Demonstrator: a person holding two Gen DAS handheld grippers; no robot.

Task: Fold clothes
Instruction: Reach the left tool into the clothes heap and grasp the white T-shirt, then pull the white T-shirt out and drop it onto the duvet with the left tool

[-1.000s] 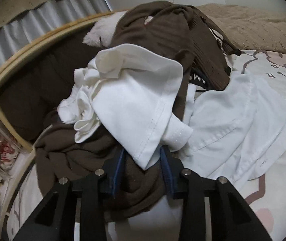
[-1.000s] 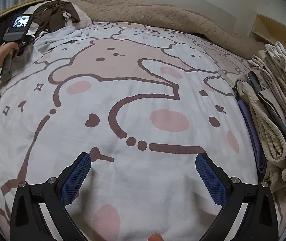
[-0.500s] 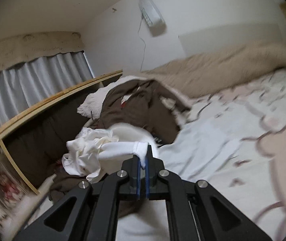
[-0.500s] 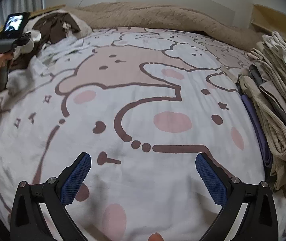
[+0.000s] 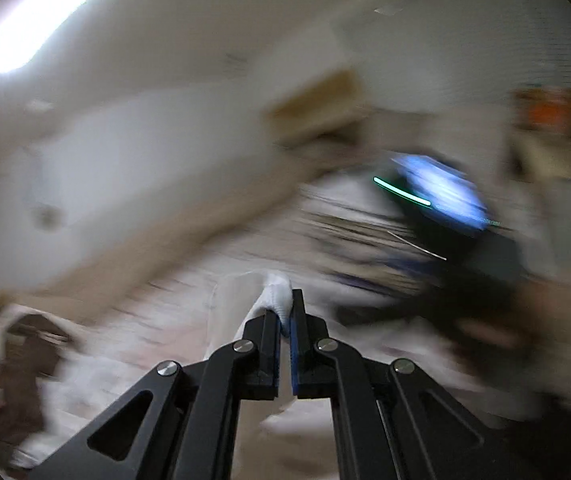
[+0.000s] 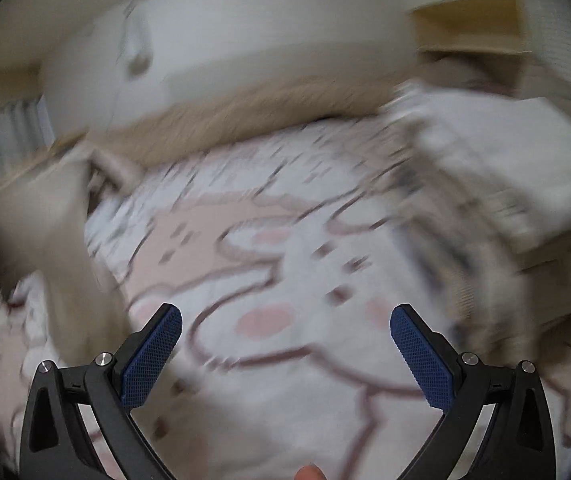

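My left gripper is shut on a fold of a white garment, which hangs down to the left of the jaws; the view is heavily blurred by motion. My right gripper is open and empty above the bed sheet printed with pink and brown cartoon shapes. In the left wrist view the other gripper's lit screen shows as a blue smear at the right.
A beige blanket lies along the head of the bed. A stack of folded clothes sits at the right side. A brown garment pile is at the lower left. A wooden shelf hangs on the wall.
My left gripper closed on the white garment, lifted it off the brown pile and swung right. My right gripper stayed open and tilted up, both views now blurred.
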